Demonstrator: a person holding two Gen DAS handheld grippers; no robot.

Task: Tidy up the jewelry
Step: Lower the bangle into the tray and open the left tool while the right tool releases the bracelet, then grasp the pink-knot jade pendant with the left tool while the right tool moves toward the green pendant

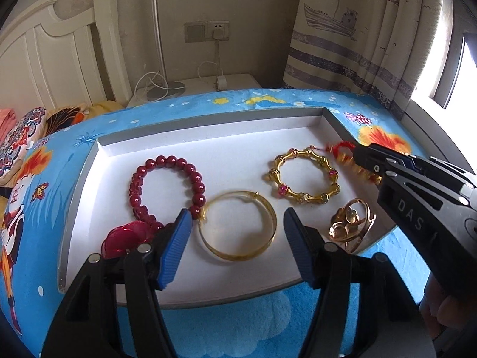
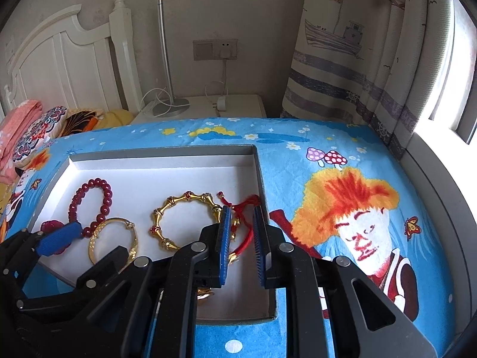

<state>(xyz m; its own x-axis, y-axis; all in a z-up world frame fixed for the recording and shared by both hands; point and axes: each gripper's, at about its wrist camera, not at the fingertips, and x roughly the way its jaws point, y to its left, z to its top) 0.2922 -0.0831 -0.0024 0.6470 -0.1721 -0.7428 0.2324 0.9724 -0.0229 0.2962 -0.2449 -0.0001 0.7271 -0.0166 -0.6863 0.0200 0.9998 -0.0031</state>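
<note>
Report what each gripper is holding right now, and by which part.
Nothing is held. The left gripper hangs open over the plain gold bangle. The right gripper is open, its fingers either side of the red cord bracelet, not clamped on it.
</note>
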